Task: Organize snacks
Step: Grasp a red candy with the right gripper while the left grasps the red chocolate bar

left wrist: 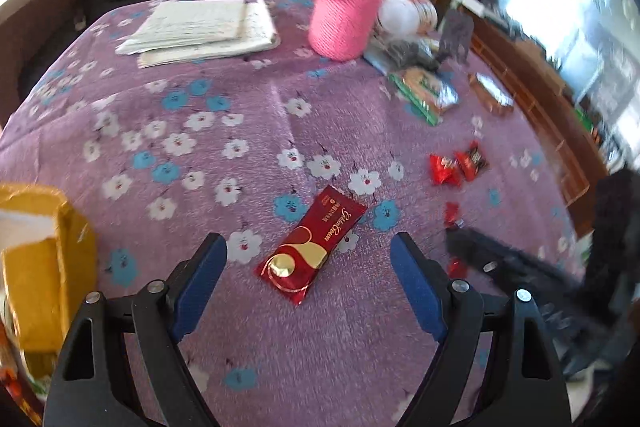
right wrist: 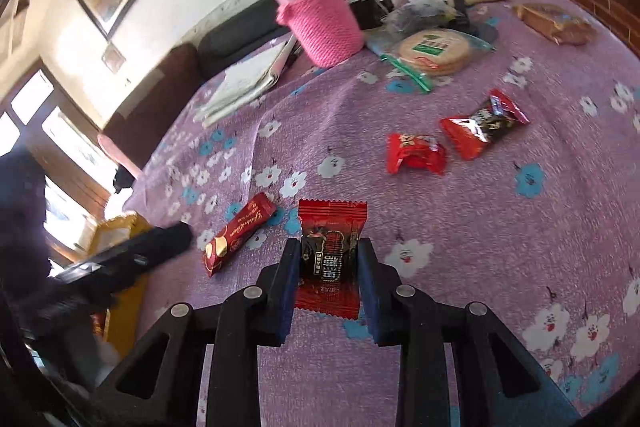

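While right gripper (right wrist: 329,259) pinches red packet (right wrist: 331,257), left gripper (left wrist: 308,259) gapes

Left gripper (left wrist: 308,259): matte black frame, two angled arms with triangular cut-outs, round silver screws at pivots, blue ribbed pads on inner faces of fingers (left wrist: 202,279). Right gripper (right wrist: 329,267): same build, black linkage, silver screw heads, dark blue pads on fingers (right wrist: 369,291). Seen from other hand's camera, each unit shows as long black bar, blurred. Dark sleeve at frame edge, blurred.
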A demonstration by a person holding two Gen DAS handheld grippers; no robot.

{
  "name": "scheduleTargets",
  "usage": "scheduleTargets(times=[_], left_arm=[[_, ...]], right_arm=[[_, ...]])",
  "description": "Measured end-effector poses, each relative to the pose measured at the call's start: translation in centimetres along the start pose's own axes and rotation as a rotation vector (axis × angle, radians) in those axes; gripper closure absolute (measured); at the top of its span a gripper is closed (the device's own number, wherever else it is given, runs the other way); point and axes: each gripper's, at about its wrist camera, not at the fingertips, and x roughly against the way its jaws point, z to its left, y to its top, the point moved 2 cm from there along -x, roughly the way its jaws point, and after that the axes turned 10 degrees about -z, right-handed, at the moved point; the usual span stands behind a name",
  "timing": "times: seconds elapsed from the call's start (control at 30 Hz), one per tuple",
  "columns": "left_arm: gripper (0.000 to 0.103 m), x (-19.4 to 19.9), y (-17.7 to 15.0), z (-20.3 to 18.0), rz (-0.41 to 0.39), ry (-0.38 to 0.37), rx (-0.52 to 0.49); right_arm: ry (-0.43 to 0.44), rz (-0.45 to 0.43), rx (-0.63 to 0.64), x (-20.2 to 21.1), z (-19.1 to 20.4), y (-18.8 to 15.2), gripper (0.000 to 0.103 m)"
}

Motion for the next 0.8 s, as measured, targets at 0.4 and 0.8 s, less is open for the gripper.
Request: scheduleTargets(times=[0.4, 0.8], left_arm=[[0.077, -3.0, -0.8, -2.4, 0.038, 0.058, -0.193], [0.08, 1.6, -1.8, -2.4, -0.018, 0.041, -0.116]], right_arm=[[0.061, 0.007, -0.048, 0.1, -1.4, 0.9, 0.072], [0.084, -0.007, -0.006, 0.5, -0.2, 0.7, 0.072]])
